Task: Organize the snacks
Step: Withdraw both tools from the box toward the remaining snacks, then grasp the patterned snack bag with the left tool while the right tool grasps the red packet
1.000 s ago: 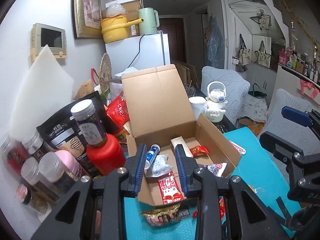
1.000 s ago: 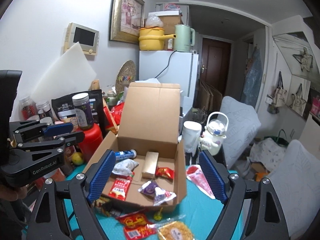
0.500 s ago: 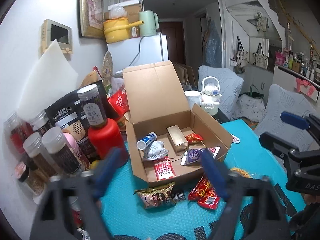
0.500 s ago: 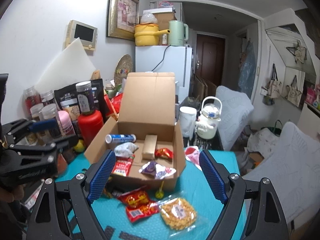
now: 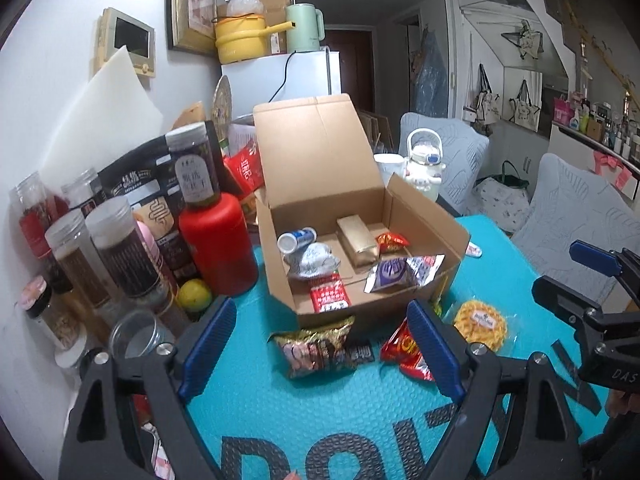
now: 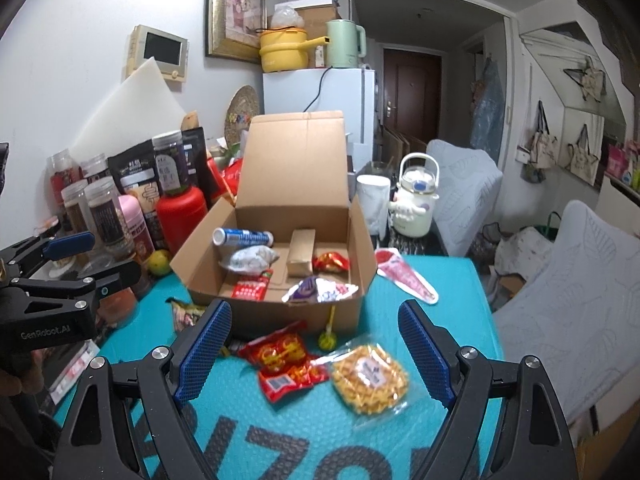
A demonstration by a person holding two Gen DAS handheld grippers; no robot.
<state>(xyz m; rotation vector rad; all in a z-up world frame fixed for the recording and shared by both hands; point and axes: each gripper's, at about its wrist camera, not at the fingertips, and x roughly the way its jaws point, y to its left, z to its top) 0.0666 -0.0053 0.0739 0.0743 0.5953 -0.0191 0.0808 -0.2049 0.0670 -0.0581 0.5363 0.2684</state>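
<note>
An open cardboard box (image 5: pixel 428 216) (image 6: pixel 276 316) on the teal mat holds several snacks: a blue-white tube (image 5: pixel 296 237), a silver packet (image 5: pixel 314 260), a gold bar (image 5: pixel 357 241), a red sachet (image 5: pixel 329 298) and a purple pack (image 5: pixel 394 274). In front of it lie a dark snack bag (image 5: pixel 320 346), a red bag (image 6: pixel 286 360), a yellow cracker pack (image 6: pixel 370 372) and a lollipop (image 6: pixel 327 340). My left gripper (image 5: pixel 320 352) is open and empty, just before the box. My right gripper (image 6: pixel 314 350) is open and empty above the loose snacks.
Jars, a red bottle (image 5: pixel 218 244), a lemon (image 5: pixel 195 295) and dark pouches crowd the left of the box. A white mug (image 6: pixel 373 204) and a white kettle (image 6: pixel 414 202) stand behind it. A pink wrapper (image 6: pixel 404 276) lies to the right. Grey chairs flank the table's right edge.
My left gripper opened, left the silver packet in the box and pulled back. My right gripper also pulled back and looks down on more of the mat.
</note>
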